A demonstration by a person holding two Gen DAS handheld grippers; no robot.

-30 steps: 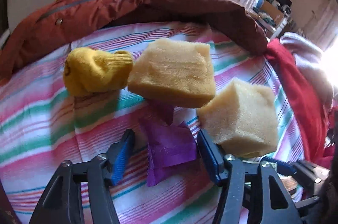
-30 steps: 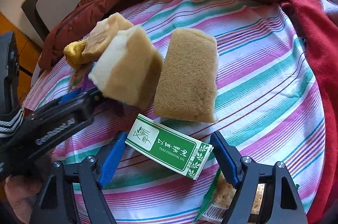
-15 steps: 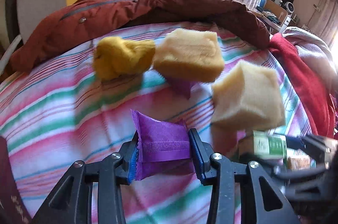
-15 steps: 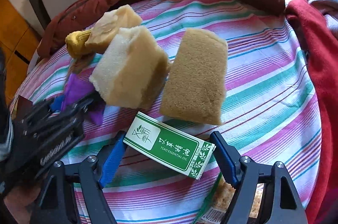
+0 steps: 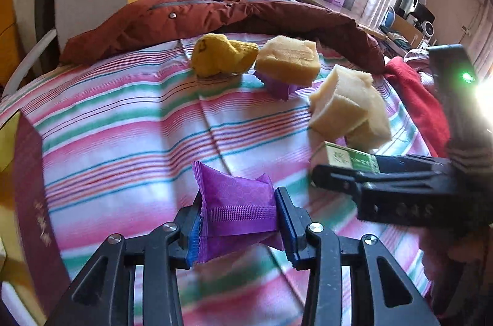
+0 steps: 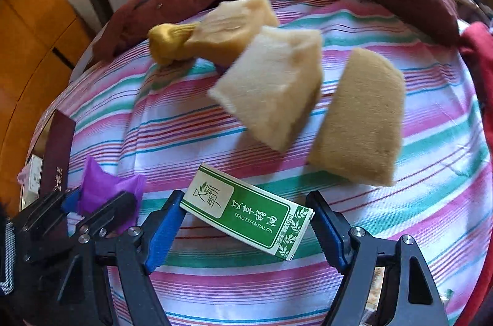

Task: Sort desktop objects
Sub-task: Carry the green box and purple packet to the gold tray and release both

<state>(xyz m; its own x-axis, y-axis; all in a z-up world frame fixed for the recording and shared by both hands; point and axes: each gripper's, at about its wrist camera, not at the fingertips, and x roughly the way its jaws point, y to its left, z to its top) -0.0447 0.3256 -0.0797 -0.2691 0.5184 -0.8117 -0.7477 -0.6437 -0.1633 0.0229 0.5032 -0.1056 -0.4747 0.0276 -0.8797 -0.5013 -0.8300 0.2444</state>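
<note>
My left gripper (image 5: 238, 197) is shut on a purple packet (image 5: 237, 187) and holds it above the striped cloth (image 5: 123, 126). The same packet (image 6: 107, 187) shows at the lower left of the right wrist view. My right gripper (image 6: 245, 198) grips a green essential-oil box (image 6: 246, 212) by its two ends, with a pad touching each end. In the left wrist view that box (image 5: 351, 159) sits at the right gripper's tip. Beyond lie a yellow sock (image 5: 222, 55), two pale sponge blocks (image 5: 288, 59) (image 5: 348, 107) and a flat brown sponge (image 6: 357, 116).
A second purple packet (image 5: 277, 86) pokes out from under the far sponge. A maroon booklet (image 5: 30, 187) lies at the cloth's left edge. A dark red jacket (image 5: 215, 12) bounds the far side and a red garment (image 5: 422, 98) the right.
My left gripper shut on the purple packet, lifted it and carried it left, away from the sponges. The right gripper rolled and shifted a little, keeping the green box between its pads.
</note>
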